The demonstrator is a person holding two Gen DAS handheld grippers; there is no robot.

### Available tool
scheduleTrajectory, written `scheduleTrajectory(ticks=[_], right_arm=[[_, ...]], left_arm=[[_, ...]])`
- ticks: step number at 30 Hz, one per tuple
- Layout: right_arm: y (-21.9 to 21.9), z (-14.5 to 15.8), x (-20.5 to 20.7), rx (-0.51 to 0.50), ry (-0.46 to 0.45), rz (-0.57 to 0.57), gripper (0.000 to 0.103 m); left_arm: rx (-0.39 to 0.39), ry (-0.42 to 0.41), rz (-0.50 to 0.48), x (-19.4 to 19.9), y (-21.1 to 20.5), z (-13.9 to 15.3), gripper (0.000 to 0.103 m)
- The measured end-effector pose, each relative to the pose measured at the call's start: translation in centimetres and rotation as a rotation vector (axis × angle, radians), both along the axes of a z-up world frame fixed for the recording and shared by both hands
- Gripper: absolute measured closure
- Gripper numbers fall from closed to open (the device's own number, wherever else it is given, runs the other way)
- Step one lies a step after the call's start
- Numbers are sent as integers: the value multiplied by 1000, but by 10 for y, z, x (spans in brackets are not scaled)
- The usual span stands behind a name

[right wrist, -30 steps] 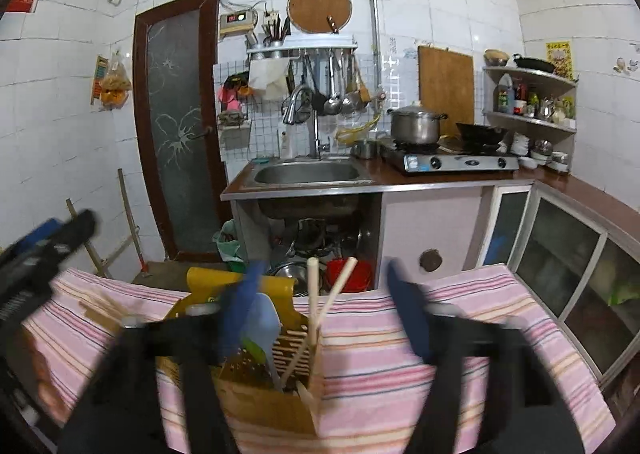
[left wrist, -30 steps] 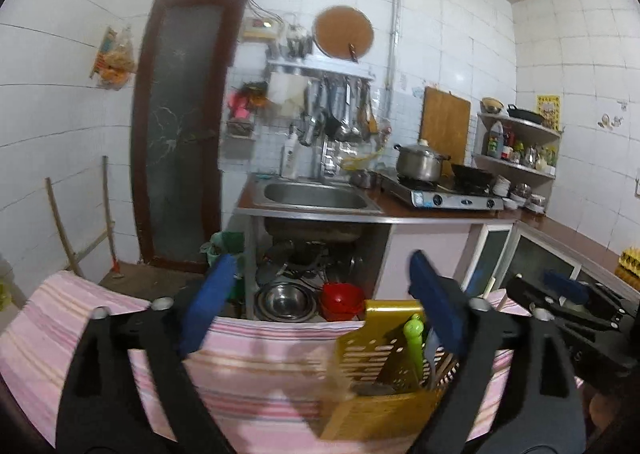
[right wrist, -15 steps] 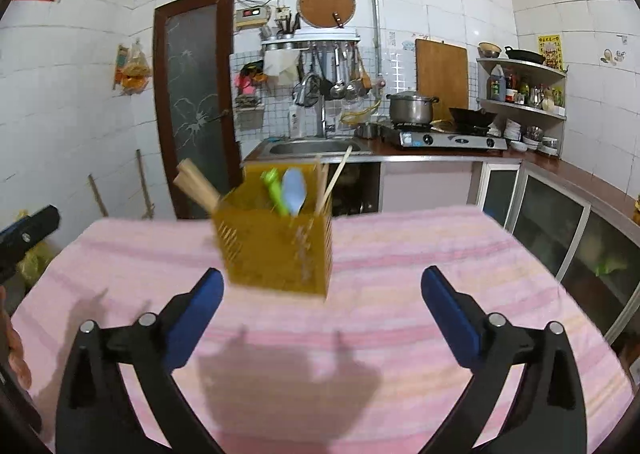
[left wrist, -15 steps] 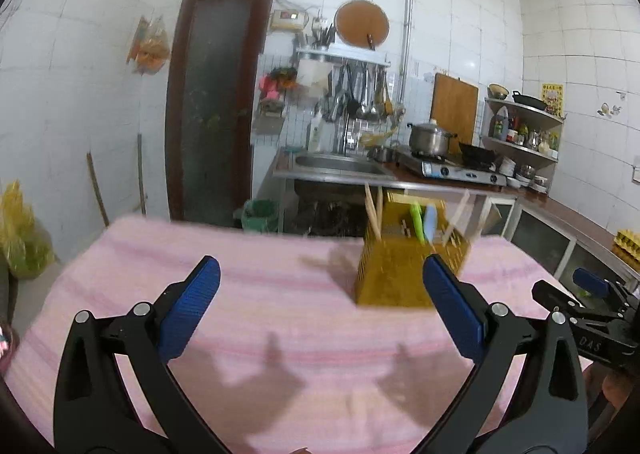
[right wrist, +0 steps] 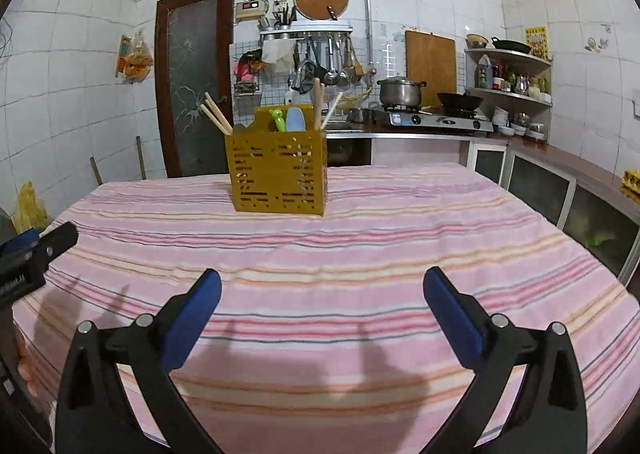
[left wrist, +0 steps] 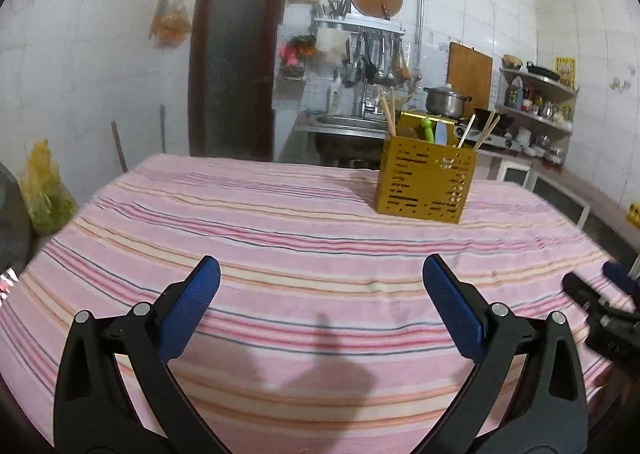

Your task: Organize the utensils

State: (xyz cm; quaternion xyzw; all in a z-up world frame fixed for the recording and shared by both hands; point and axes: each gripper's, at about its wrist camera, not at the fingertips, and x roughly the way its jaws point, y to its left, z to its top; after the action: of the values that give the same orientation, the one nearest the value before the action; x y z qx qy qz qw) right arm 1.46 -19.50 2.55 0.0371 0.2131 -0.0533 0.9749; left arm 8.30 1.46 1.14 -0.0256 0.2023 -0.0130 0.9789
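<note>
A yellow perforated utensil holder [left wrist: 425, 182] stands upright on the far part of the table with the pink striped cloth [left wrist: 304, 254]; it also shows in the right wrist view [right wrist: 278, 174]. In it stand wooden chopsticks [right wrist: 217, 113], a green-handled utensil [right wrist: 278, 119] and a pale blue utensil [right wrist: 296, 119]. My left gripper [left wrist: 320, 294] is open and empty over the near part of the cloth. My right gripper [right wrist: 320, 306] is open and empty, also near the front edge. Each gripper shows at the edge of the other's view [left wrist: 600, 306] [right wrist: 36, 250].
Beyond the table are a sink [left wrist: 348, 122], a stove with a steel pot [right wrist: 401, 91], hanging ladles [right wrist: 332, 62], corner shelves [right wrist: 512, 90] and a dark door [right wrist: 192, 82]. A yellow bag [left wrist: 44, 190] lies on the floor at the left.
Both grippers have drawn back from the utensil holder, which was close in front of them a second ago. It now stands far off on the cloth. Both grippers stay open.
</note>
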Motion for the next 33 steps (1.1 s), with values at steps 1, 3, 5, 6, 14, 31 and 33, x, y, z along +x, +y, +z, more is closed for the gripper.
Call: scheduleTrajectory(ticks=[1, 3, 5, 6, 14, 31, 33], right_arm=[[0, -2, -3, 1, -10, -6, 4], [0, 0, -8, 0, -38, -5, 4], [2, 1, -11, -7, -55, 6, 4], [4, 1, -12, -14, -56, 7, 4], [6, 0, -19, -21, -82, -11, 4], [3, 1, -21, -17, -88, -20, 4], [1, 2, -20, -11, -85, -22, 4]], left_arm=[[29, -8, 11, -3, -2, -5, 5], [39, -2, 15, -6, -3, -10, 5], [17, 18, 5, -3, 1, -10, 5], [9, 21, 10, -2, 3, -10, 5], [30, -19, 12, -10, -1, -8, 5], [47, -63, -1, -19, -5, -6, 5], [48, -69, -2, -20, -6, -5, 5]])
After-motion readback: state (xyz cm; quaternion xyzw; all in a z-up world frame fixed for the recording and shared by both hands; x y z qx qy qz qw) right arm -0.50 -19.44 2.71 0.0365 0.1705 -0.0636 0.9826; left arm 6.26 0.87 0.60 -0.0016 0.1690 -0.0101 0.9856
